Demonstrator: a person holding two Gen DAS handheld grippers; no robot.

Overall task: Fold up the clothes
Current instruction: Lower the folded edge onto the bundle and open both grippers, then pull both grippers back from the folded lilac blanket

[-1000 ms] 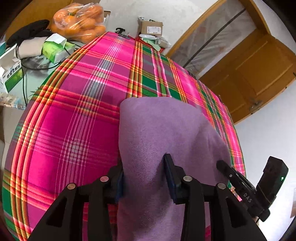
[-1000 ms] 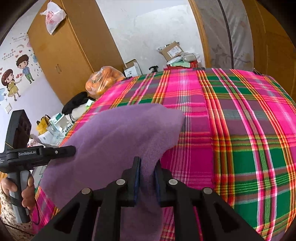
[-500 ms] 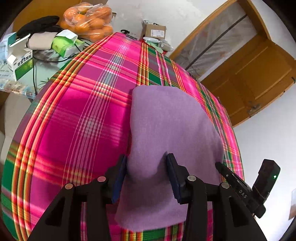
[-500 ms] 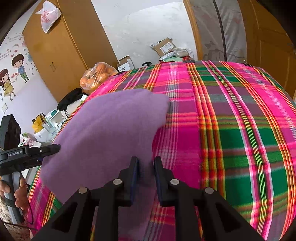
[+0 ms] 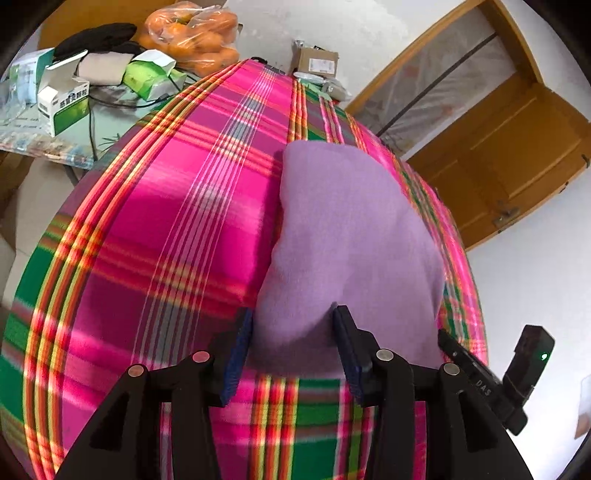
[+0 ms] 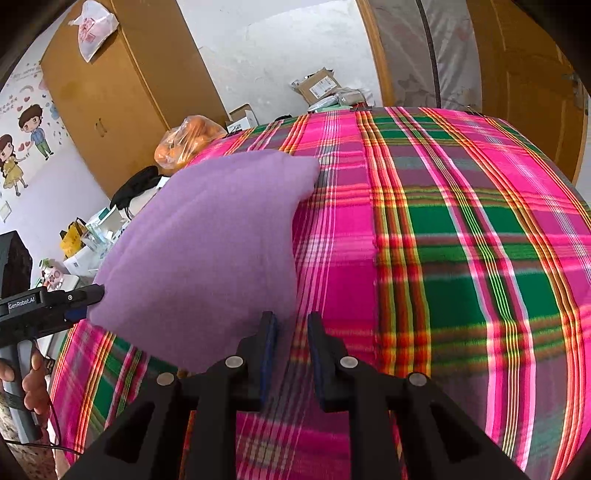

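Observation:
A purple cloth (image 5: 354, 236) lies folded on the plaid-covered table (image 5: 177, 229), puffed up with a shadow along its left side. My left gripper (image 5: 291, 332) is open, its fingers (image 5: 236, 350) standing wide on either side of the cloth's near edge. In the right wrist view the same cloth (image 6: 214, 240) sits left of centre. My right gripper (image 6: 291, 332) is narrowly open, with only plaid showing between its fingers (image 6: 267, 339); the cloth's near corner is just beside the left one. The left gripper's tip (image 6: 74, 297) shows at the cloth's left corner, held by a hand (image 6: 33, 384).
Beyond the table's far left edge are a bag of oranges (image 5: 192, 33), small boxes (image 5: 62, 99) and dark clothing (image 5: 96, 38). A cardboard parcel (image 5: 314, 61) sits at the far end. A wooden door (image 5: 509, 158) is at the right and a wardrobe (image 6: 122, 88) at the left.
The cloth came down from being held up and now rests on the table. Both grippers drew back toward its near edge, and the cloth is no longer between the right fingers.

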